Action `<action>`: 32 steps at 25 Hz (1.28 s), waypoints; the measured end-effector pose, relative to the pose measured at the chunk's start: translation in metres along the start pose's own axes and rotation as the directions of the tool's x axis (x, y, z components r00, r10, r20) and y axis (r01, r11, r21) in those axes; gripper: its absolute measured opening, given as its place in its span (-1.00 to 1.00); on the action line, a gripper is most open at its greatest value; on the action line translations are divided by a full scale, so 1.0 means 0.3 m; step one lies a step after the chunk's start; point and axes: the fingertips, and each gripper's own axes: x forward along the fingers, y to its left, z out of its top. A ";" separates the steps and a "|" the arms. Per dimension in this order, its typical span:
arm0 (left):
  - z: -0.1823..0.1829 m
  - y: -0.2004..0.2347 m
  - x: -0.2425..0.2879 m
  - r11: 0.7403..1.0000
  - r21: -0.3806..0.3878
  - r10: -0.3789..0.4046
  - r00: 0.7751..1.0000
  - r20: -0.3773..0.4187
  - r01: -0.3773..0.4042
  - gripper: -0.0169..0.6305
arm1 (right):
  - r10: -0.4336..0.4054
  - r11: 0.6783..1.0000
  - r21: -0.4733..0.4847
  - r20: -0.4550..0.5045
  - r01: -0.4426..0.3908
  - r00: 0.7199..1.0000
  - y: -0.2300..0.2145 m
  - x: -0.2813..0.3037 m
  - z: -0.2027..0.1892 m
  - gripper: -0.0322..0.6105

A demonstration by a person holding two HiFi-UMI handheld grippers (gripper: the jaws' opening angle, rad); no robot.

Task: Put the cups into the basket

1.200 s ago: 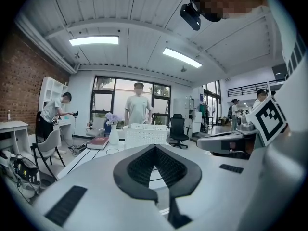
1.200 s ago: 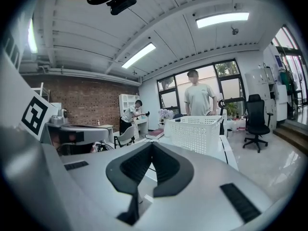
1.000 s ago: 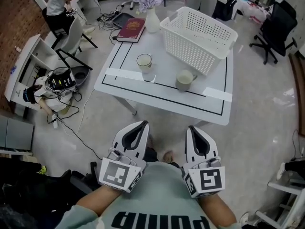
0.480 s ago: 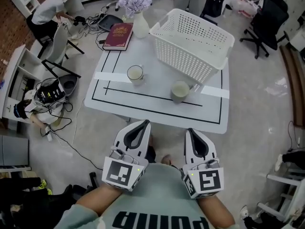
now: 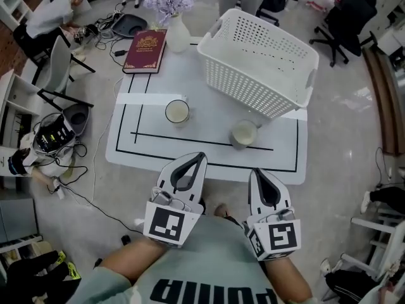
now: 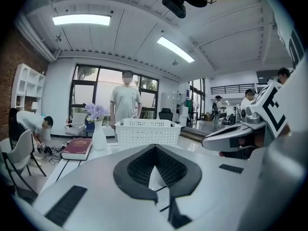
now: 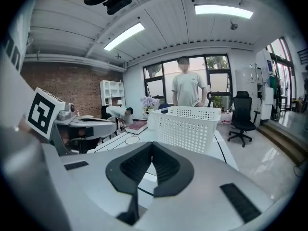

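The white basket (image 5: 253,84) stands on the desk (image 5: 281,151). 2 cups sit outside it: the right cup (image 5: 243,133) just beside the basket's near wall, the left cup (image 5: 177,111) farther off toward its left end. The left gripper (image 5: 193,158) and right gripper (image 5: 261,172) hover well short of the basket, off the desk's near edge — both with jaws together, holding nothing.

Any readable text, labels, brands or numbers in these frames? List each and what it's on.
"PUMA": on the person's shirt, seen upside down in the head view, cut by the frame's bottom edge.
Red book: gold print on the cover, too small to read.
Marker cubes: square patterns only, no words.
Nothing else is legible.
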 end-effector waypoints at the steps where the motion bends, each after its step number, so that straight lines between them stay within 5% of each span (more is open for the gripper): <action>1: -0.005 0.018 0.013 1.000 0.001 -0.009 1.000 -0.004 0.009 -0.94 | -0.007 1.000 -0.001 -0.008 0.007 1.000 0.002 0.019 0.002 -0.86; 15: -0.062 0.166 0.122 0.997 -0.007 -0.076 0.996 -0.036 0.076 -0.93 | -0.058 0.997 -0.048 -0.119 0.052 0.991 0.011 0.187 -0.015 -0.86; 21: -0.111 0.173 0.157 0.998 -0.001 -0.057 0.995 -0.077 0.057 -0.94 | -0.026 0.995 -0.099 -0.157 0.011 0.987 -0.015 0.244 -0.040 -0.83; 25: -0.148 0.171 0.187 1.000 -0.007 -0.021 0.994 -0.111 0.020 -0.94 | 0.017 0.991 -0.124 -0.190 -0.041 0.982 -0.035 0.287 -0.068 -0.60; 32: -0.187 0.175 0.236 0.998 -0.034 0.052 0.987 -0.150 -0.058 -0.94 | 0.100 0.970 -0.182 -0.300 -0.160 0.949 -0.067 0.371 -0.151 -0.58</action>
